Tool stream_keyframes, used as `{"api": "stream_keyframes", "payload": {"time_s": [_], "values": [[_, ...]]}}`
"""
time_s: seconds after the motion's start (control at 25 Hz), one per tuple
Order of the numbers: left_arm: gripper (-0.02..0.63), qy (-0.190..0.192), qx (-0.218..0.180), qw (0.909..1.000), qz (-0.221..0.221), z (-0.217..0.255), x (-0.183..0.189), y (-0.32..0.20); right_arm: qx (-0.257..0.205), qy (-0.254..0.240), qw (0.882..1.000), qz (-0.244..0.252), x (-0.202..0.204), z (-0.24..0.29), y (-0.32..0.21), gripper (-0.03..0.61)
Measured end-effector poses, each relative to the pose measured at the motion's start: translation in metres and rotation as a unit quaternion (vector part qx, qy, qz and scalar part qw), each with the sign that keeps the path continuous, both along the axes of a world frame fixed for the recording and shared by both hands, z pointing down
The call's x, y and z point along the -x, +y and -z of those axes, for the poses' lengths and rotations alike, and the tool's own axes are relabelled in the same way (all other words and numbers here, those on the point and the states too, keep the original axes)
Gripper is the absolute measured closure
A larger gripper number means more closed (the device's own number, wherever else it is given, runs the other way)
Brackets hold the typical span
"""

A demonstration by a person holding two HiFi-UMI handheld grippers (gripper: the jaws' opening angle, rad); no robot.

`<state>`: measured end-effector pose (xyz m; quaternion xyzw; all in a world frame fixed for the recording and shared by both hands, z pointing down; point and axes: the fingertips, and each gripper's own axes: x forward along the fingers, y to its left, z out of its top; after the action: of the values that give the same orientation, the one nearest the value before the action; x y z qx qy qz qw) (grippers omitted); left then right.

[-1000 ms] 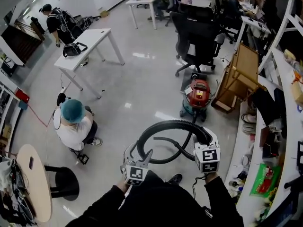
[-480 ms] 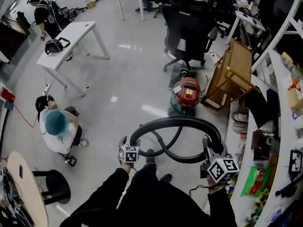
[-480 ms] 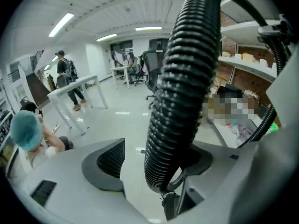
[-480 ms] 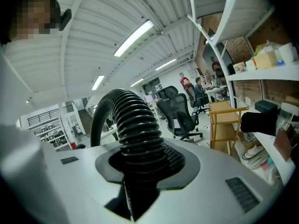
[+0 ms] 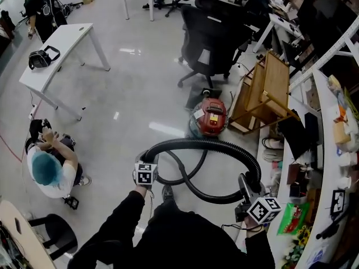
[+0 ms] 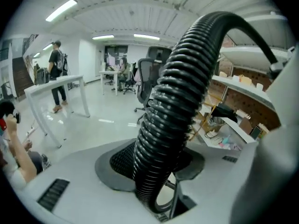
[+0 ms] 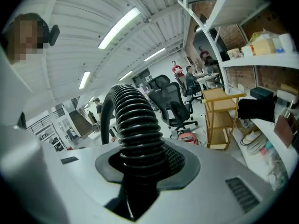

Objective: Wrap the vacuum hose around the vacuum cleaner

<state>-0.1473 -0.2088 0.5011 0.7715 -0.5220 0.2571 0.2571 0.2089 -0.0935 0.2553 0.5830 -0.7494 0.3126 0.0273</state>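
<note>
Looping the hose: the left gripper has just closed its jaws on it, the right gripper clamps it; carrying it round the vacuum cleaner seems next.

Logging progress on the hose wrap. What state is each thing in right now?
vacuum hose: unwrapped, arching between both tools.
vacuum cleaner: upright on the floor, nothing wound around it.
left tool: jaws have just been closing, hose between them, gripped.
right tool: shut on the hose.
</note>
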Motion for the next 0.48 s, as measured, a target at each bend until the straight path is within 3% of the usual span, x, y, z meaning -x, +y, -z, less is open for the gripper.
{"api": "stream_keyframes", "payload": {"time_s": [0.12, 0.28, 0.48], "values": [[0.425, 0.001, -0.066, 0.9973, -0.034, 0.048, -0.001, -0.059, 0.011, -0.039, 0.999, -0.007, -0.001, -0.025, -0.011, 0.434], [0.453, -0.024, -0.146, 0.9847, -0.092, 0.120, -0.024, -0.120, 0.021, -0.051, 0.998, -0.034, -0.019, -0.077, -0.015, 0.427], [0.479, -0.051, -0.181, 0.9717, -0.143, 0.170, -0.083, -0.146, 0.076, -0.044, 0.992, -0.088, -0.055, -0.164, -0.010, 0.418]]}}
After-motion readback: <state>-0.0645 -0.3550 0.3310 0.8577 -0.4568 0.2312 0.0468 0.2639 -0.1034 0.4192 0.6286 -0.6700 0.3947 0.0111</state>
